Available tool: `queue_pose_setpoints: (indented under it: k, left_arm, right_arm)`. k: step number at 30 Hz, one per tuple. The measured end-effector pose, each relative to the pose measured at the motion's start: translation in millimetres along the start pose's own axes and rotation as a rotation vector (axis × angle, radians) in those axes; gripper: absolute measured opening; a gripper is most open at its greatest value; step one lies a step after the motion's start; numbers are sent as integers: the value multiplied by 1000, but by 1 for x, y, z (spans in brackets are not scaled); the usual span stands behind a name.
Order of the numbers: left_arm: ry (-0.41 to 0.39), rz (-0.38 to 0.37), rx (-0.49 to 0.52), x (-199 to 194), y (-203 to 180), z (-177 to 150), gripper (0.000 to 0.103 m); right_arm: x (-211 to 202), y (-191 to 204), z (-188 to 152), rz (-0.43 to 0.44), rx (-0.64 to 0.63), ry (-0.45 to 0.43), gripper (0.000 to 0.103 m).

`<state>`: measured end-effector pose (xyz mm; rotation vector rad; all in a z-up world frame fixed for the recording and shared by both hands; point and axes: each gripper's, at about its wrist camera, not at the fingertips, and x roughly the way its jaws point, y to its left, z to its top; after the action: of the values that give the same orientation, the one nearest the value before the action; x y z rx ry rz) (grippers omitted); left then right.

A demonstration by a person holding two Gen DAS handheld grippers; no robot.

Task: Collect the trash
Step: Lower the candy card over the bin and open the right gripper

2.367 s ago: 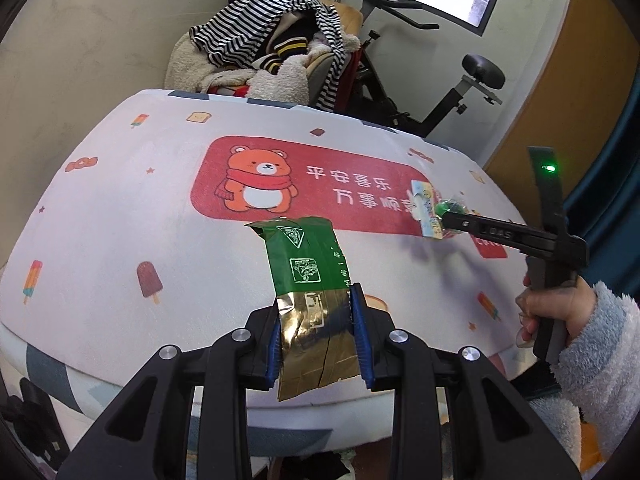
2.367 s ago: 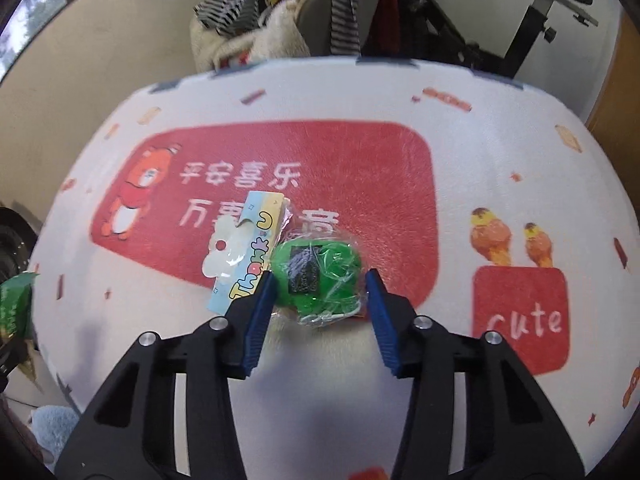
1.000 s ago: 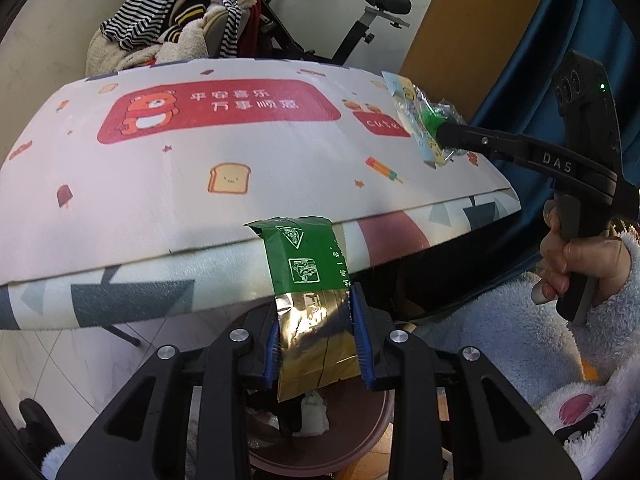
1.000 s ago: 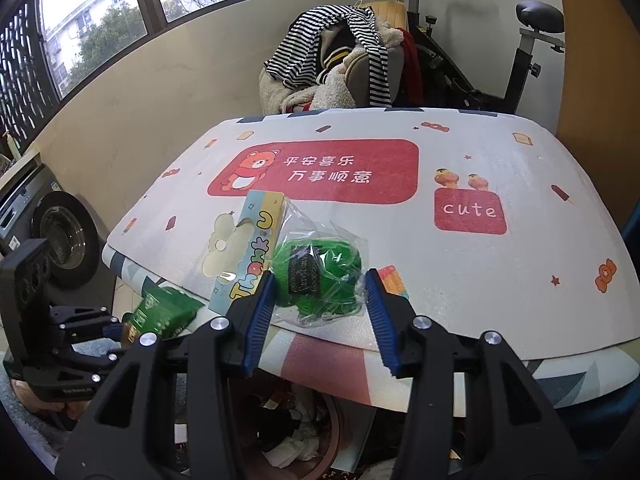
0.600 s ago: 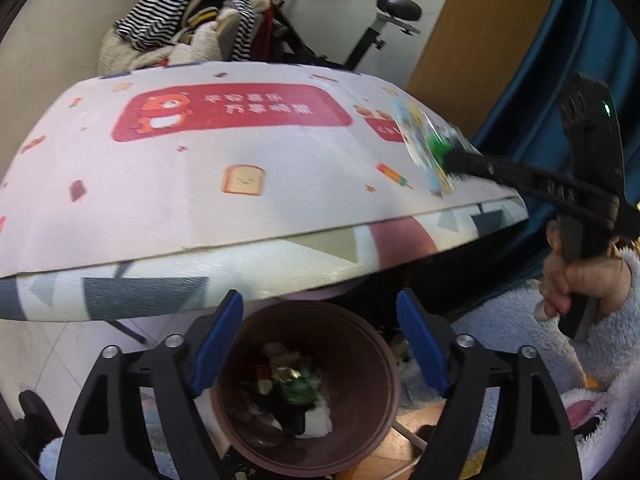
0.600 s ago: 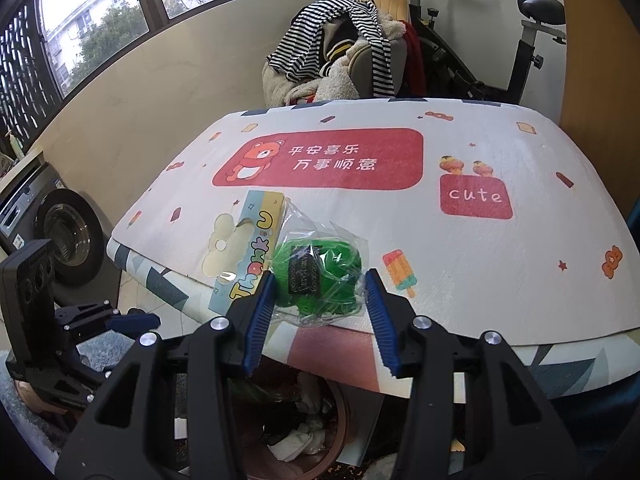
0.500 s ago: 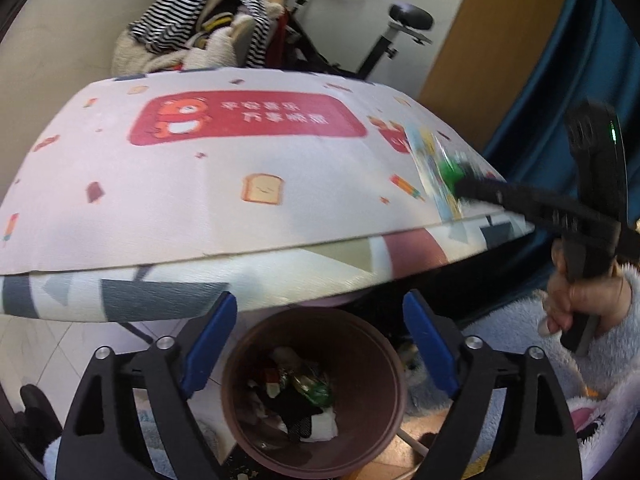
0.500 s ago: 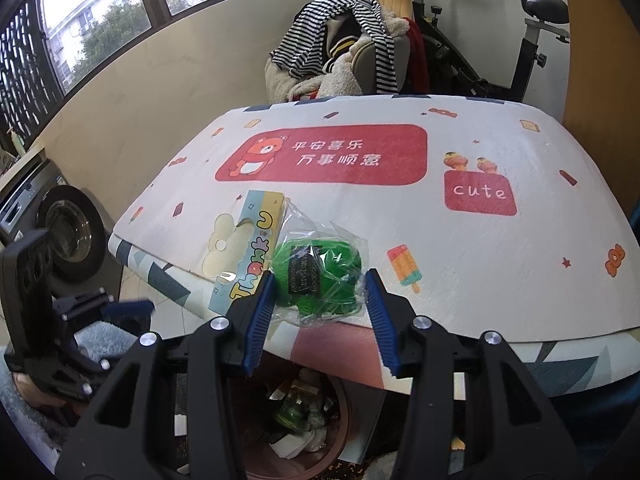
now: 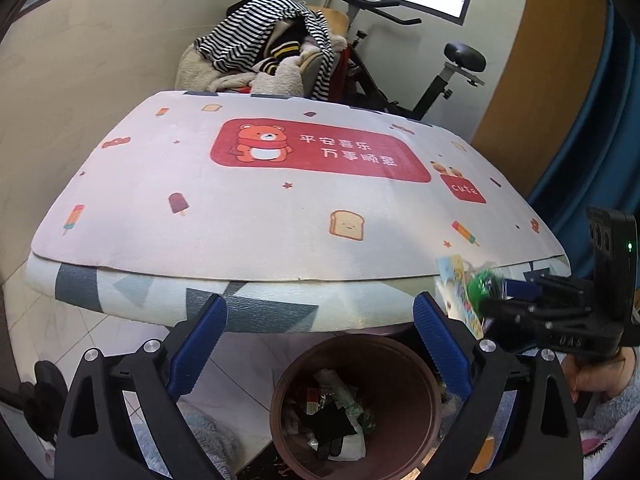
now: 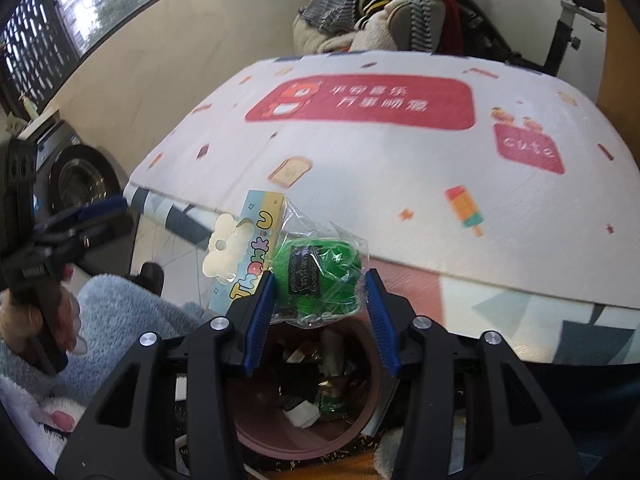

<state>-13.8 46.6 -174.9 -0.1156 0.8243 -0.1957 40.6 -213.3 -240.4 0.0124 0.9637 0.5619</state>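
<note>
Overhead, the white cartoon-printed table mat [image 9: 256, 216] fills twelve o'clock, its red bear panel bearing "平安喜乐 万事顺意" and a smaller red tag reading "cute". Below, at six o'clock, stands the round brown trash bin [image 9: 416, 364], holding scraps. Left gripper [image 9: 320, 340] hangs over it, fingers spread wide, empty. Right gripper [image 10: 318, 296] clamps the clear plastic packet [image 10: 316, 270] of green trinket with a "Thank U" card, above the bin.

Both wrist views over bin [image 9: 354, 404]
</note>
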Motion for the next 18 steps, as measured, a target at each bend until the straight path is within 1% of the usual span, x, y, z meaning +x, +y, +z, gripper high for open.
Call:
queue_pose_setpoints:
  k: [5,6,12,18]
  left_arm:
    - [-6,15,-16,-2,7,-2,92]
    - [-8,18,-20,-2,8,-2,92]
    - [-7,31,-46,-2,16,-3,93]
    - [-4,37,-54,0,19,-4,93]
  right_arm:
    - [11,12,-7,13,-24,42,48]
    - [15,16,-11,19,-33,65,48]
    - [27,27,-17,35,-48,124,48]
    - [36,33,-22,58,-42,145,50]
